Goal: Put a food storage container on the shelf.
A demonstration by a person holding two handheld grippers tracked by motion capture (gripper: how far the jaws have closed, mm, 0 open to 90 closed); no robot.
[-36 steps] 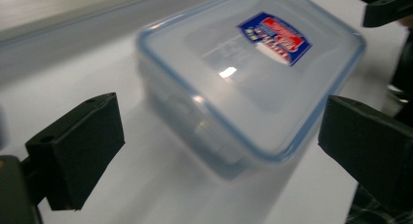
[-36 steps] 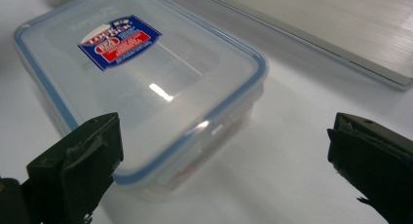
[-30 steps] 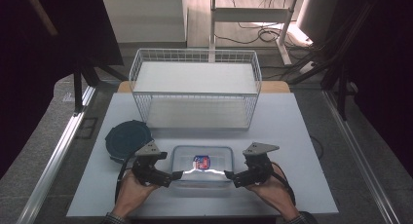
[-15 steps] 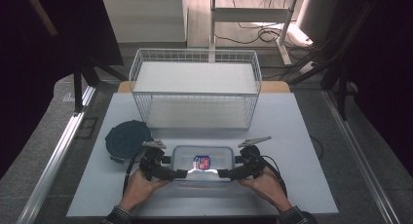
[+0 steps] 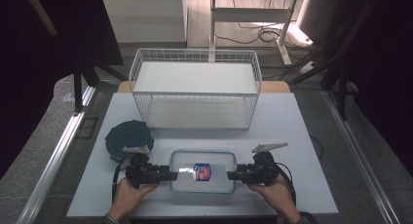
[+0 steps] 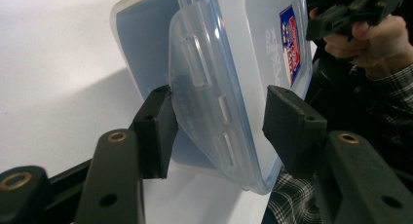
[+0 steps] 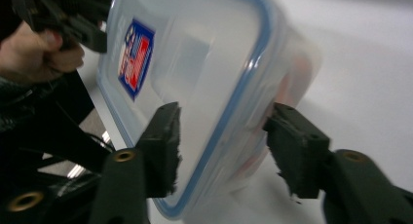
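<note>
Two latch flaps, gripper views' detail.

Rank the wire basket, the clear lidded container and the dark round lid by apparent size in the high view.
1. wire basket, clearly largest.
2. clear lidded container.
3. dark round lid, partly hidden by the left gripper; it lies about as near as the container, so the ranking looks safe.

Grey floor surrounds the white table; cables trail beyond, dimly lit.
</note>
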